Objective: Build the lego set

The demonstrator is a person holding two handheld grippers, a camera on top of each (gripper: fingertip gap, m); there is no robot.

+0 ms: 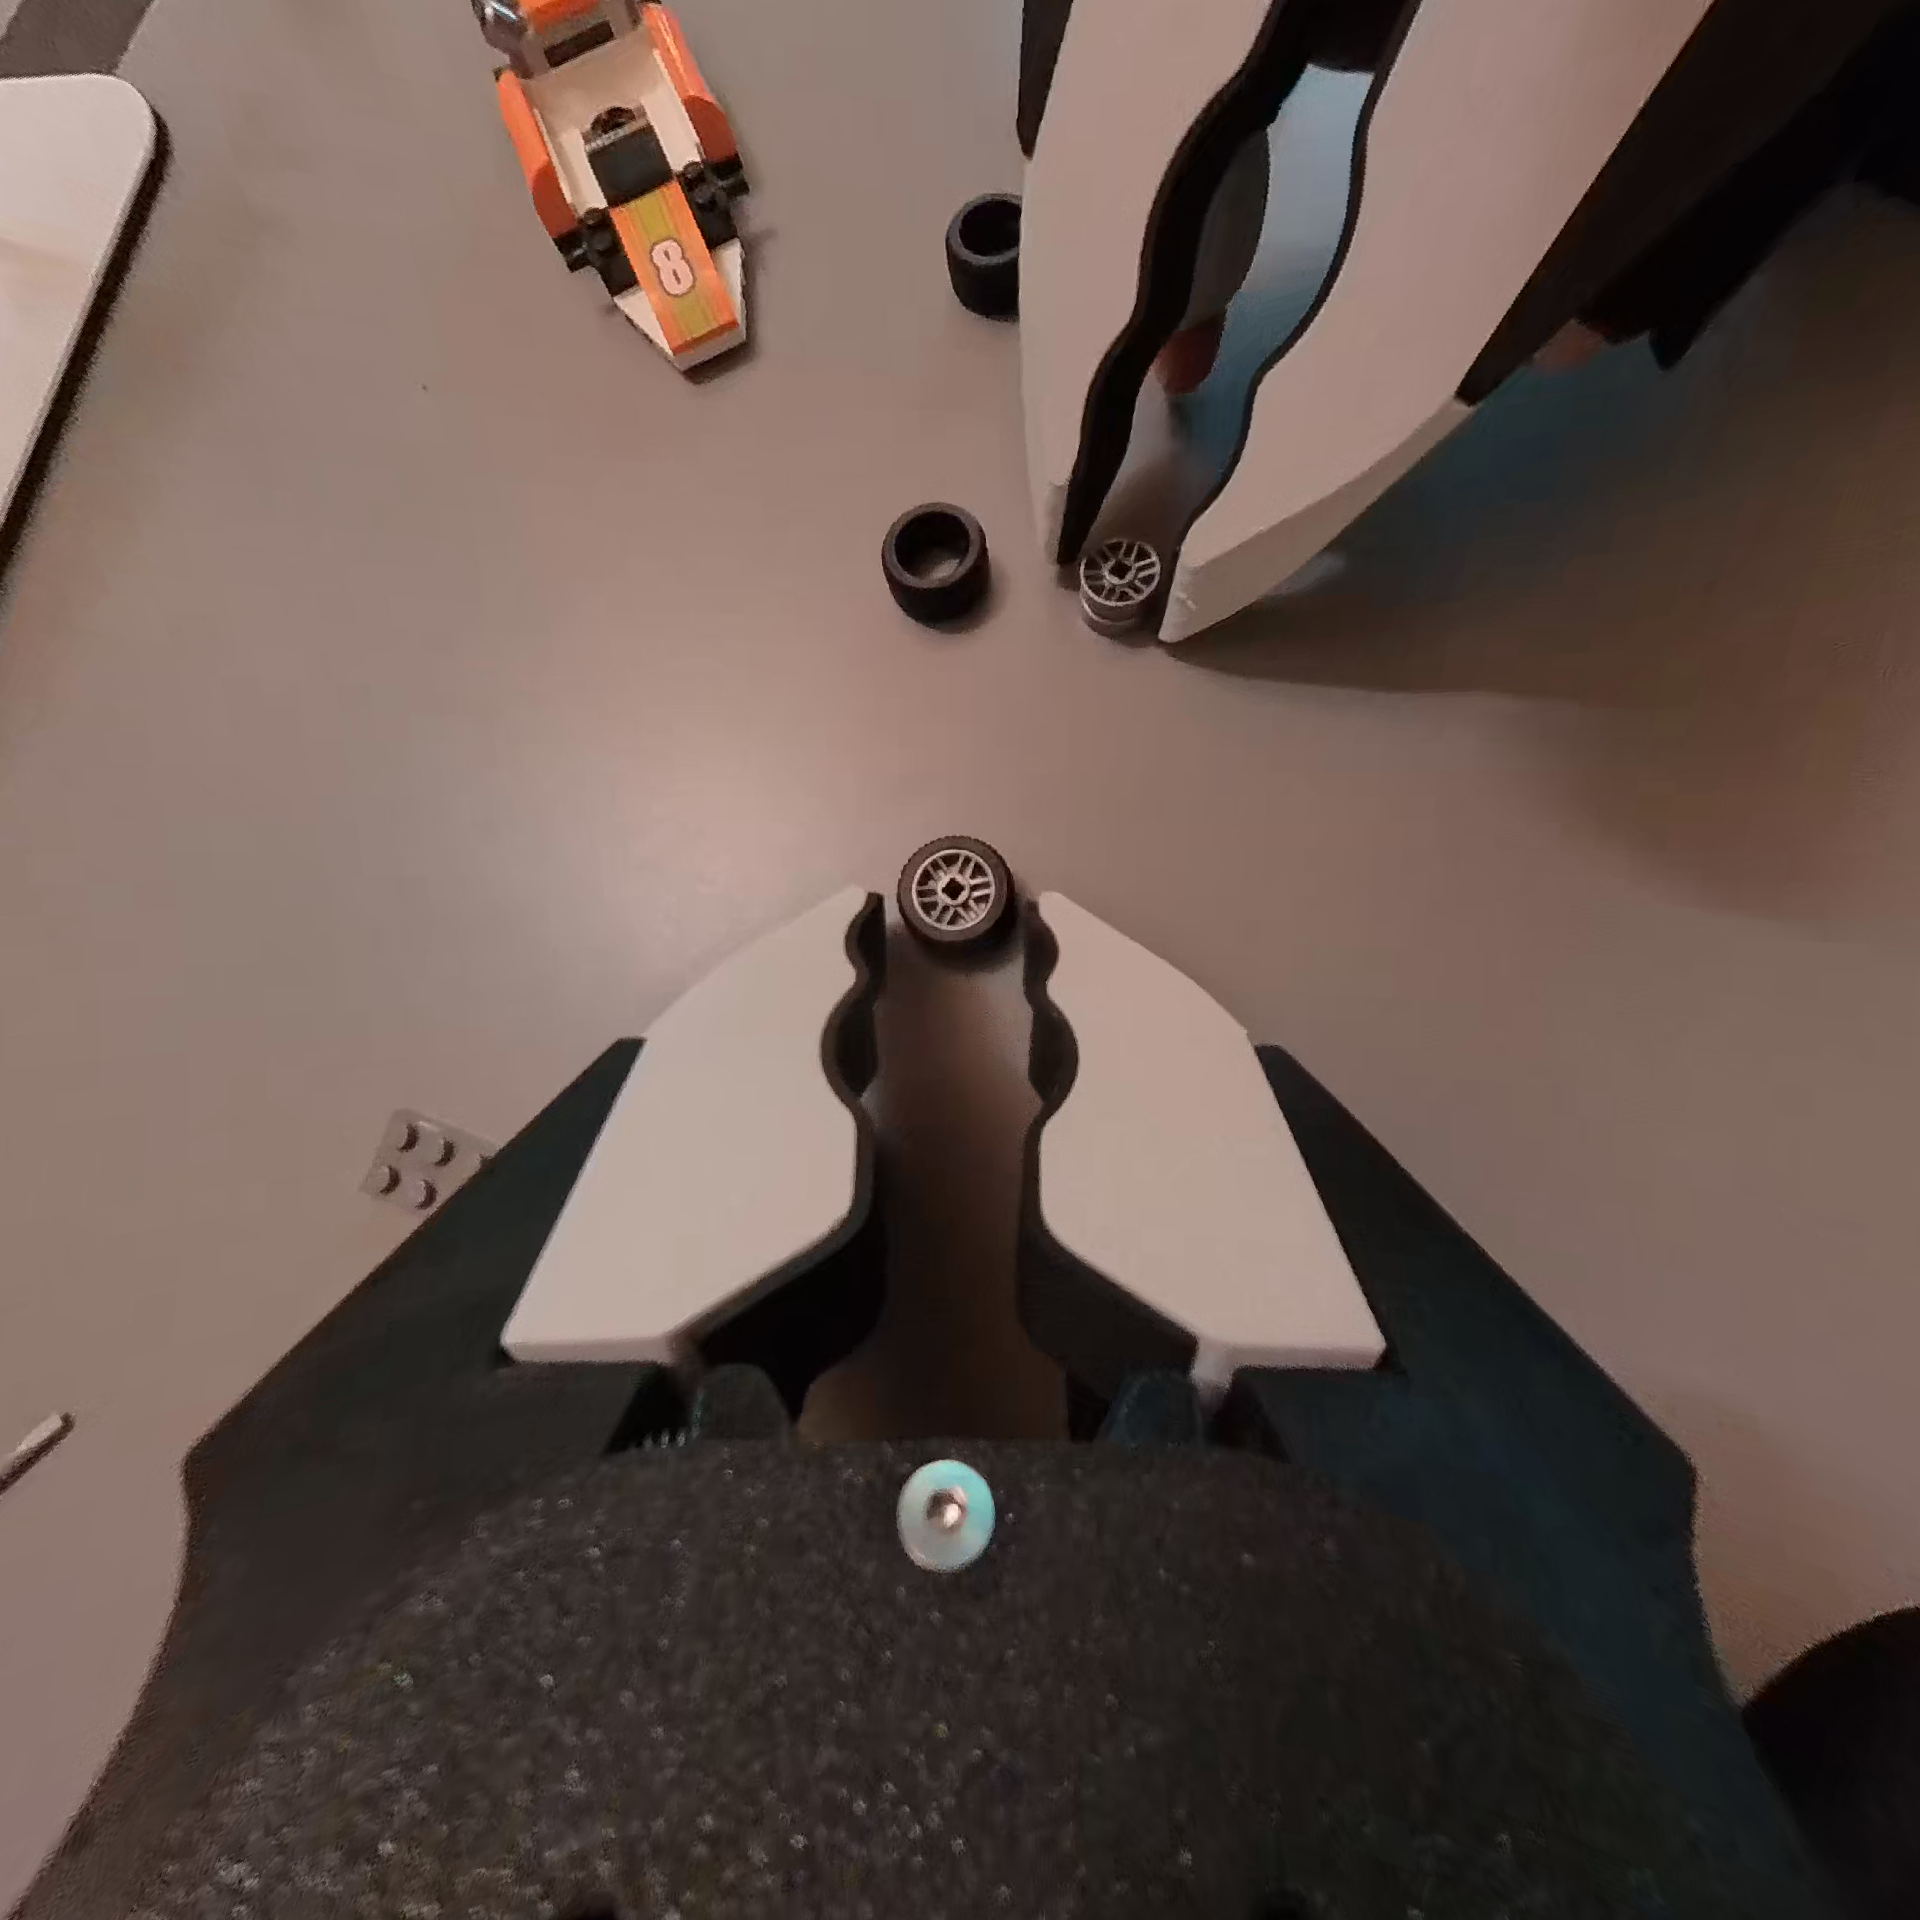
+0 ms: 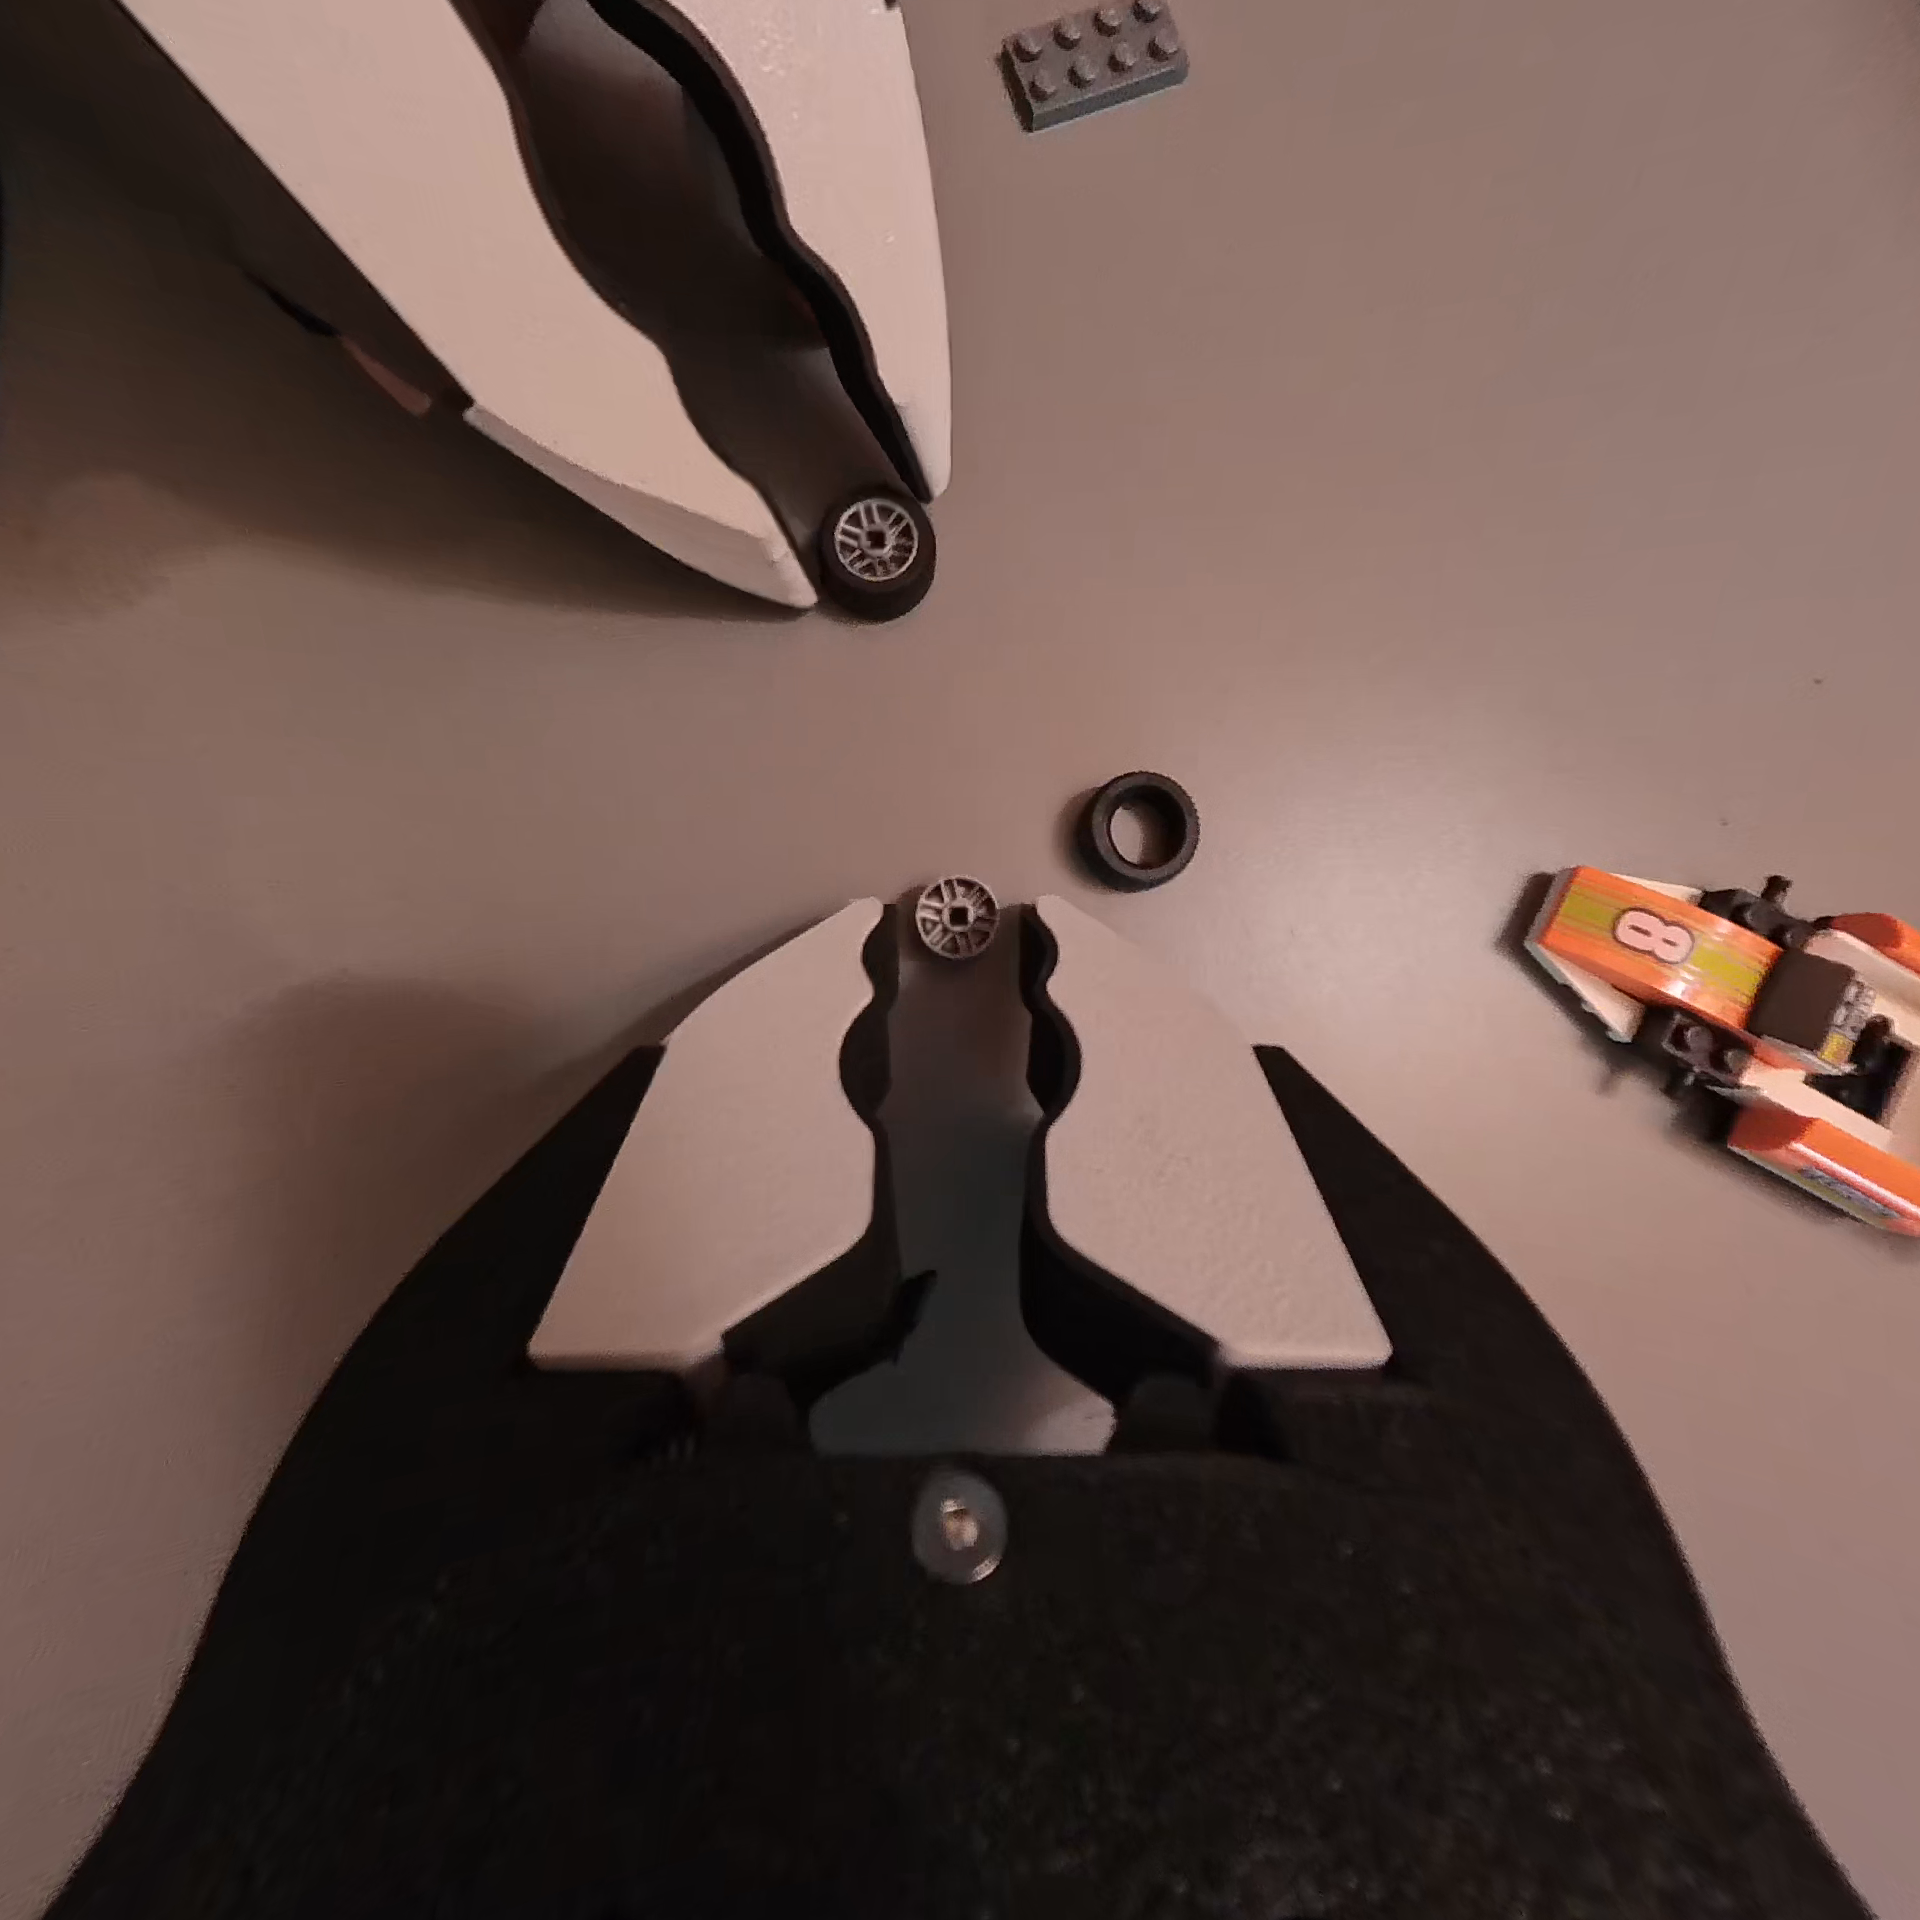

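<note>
My left gripper is open, pointing down at the grey table. Its tips flank a grey rim fitted with a black tyre, with narrow gaps on both sides. My right gripper is open around a bare grey rim, which also shows in the left wrist view. A loose black tyre lies just right of the right gripper's tips. A second loose tyre lies farther off. The orange and white race car body lies on the table without wheels.
A dark grey 2x4 brick lies beyond the left gripper. A light grey 2x2 plate sits by the left gripper's body. A white tray edge is at the far left. The two grippers face each other closely. There is about 7 cm between the tips of the two grippers.
</note>
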